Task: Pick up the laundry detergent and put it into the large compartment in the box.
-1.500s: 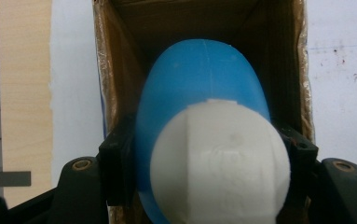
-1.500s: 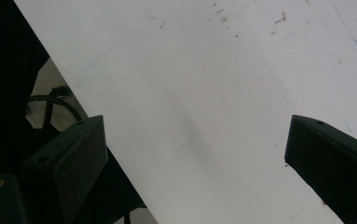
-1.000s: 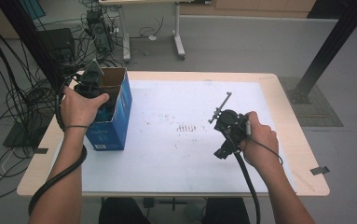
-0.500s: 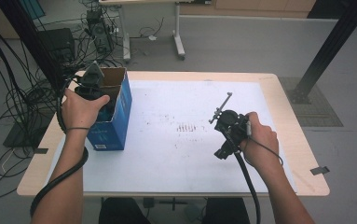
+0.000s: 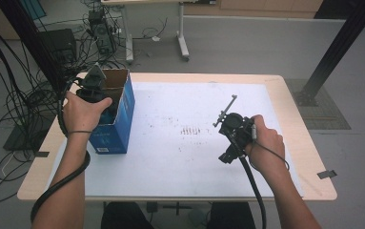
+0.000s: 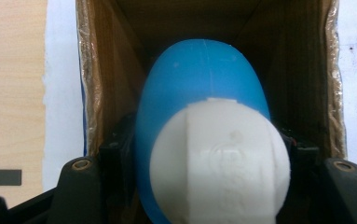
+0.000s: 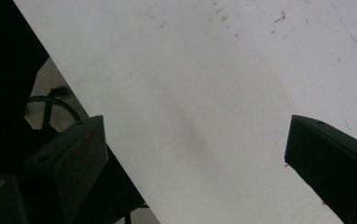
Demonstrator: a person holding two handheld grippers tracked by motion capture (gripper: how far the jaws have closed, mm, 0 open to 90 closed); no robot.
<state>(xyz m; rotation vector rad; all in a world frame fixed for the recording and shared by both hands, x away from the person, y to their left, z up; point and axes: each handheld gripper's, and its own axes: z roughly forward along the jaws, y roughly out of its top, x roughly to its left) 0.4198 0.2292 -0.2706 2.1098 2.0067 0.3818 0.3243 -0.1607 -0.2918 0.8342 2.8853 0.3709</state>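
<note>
Left gripper (image 6: 199, 186) is clamped on a blue bottle (image 6: 199, 93) with a white cap (image 6: 218, 158), inside the open cardboard box (image 5: 118, 102); right gripper (image 7: 195, 163) hovers wide open, holding nothing, over the white table (image 5: 180, 157)

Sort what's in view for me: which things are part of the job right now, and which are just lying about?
In the job:
- blue bottle with white cap, clamped in the left gripper
- open blue carton

Lying about:
- right gripper, open above the white table sheet
- cables on the floor
</note>
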